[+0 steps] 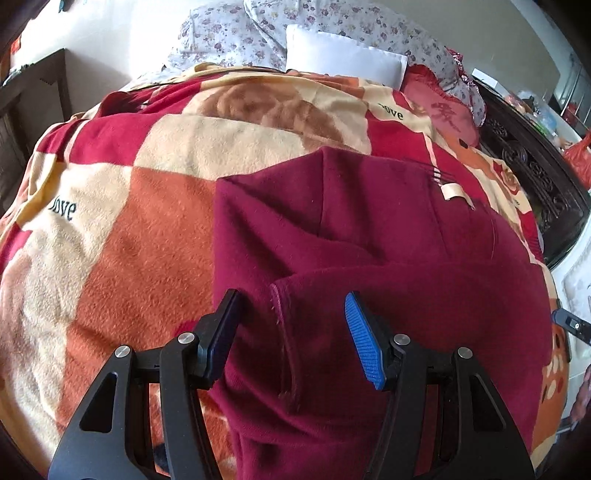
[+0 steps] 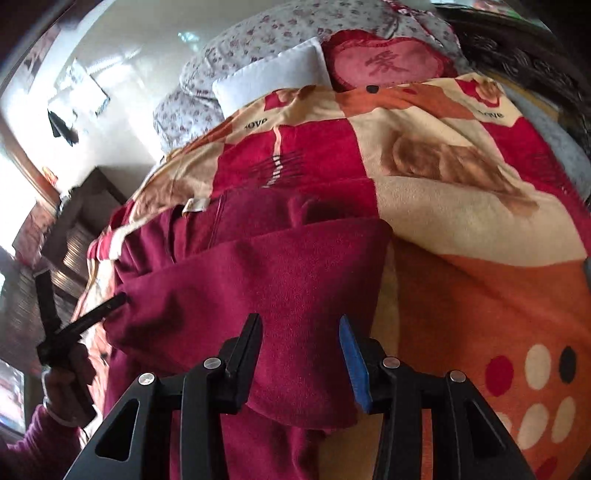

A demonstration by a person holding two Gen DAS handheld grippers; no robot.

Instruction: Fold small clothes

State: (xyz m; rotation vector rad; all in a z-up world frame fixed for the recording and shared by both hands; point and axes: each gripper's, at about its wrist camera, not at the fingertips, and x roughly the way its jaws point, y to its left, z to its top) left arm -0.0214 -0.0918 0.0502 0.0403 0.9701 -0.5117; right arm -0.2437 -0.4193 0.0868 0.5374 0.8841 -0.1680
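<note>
A dark red garment lies on a patterned red, orange and cream blanket, with one part folded over the rest. A cream label shows near its far edge. My left gripper is open, its jaws wide apart over the folded edge and seam. In the right wrist view the same garment lies with a folded flap on top. My right gripper is open, its jaws either side of the flap's near edge. The left gripper shows at the garment's left edge there.
A white pillow, a floral quilt and a red heart cushion lie at the bed's head. Dark carved furniture stands along the right side. A dark cabinet stands to the left of the bed.
</note>
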